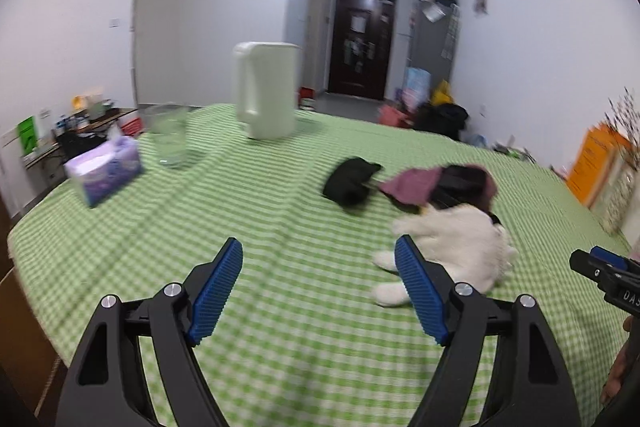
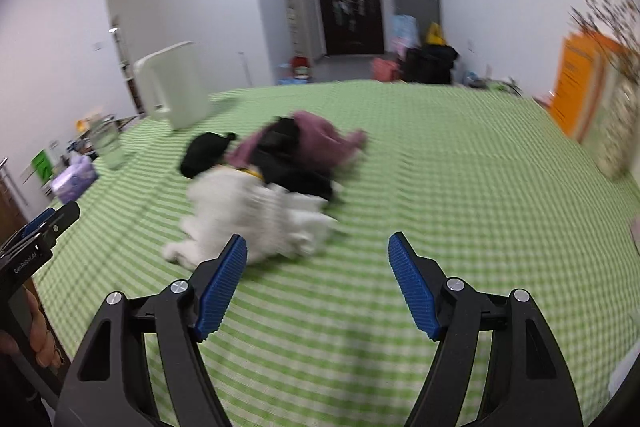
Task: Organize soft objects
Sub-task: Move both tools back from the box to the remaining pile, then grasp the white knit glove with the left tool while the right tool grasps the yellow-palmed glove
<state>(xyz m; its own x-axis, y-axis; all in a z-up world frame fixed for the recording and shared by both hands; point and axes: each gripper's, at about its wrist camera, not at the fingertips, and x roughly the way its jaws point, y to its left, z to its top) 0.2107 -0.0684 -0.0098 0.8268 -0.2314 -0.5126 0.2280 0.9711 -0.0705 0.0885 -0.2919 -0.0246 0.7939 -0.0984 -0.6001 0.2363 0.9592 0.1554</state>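
On the green checked tablecloth (image 1: 280,219) lie one white plush toy (image 1: 460,243), one mauve cloth (image 1: 412,183) over a black garment, and one black bundle (image 1: 350,183) just left; the toy's long axis runs near-to-far. Left gripper (image 1: 318,291) and right gripper (image 2: 316,285) gape wide, empty

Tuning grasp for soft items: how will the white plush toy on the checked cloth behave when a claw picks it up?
The white plush toy looks fluffy and limp, so it will probably squash between the pads and sag. Likely light for its bulk. Its sprawled legs may drag on the dark and purple garment lying against it.
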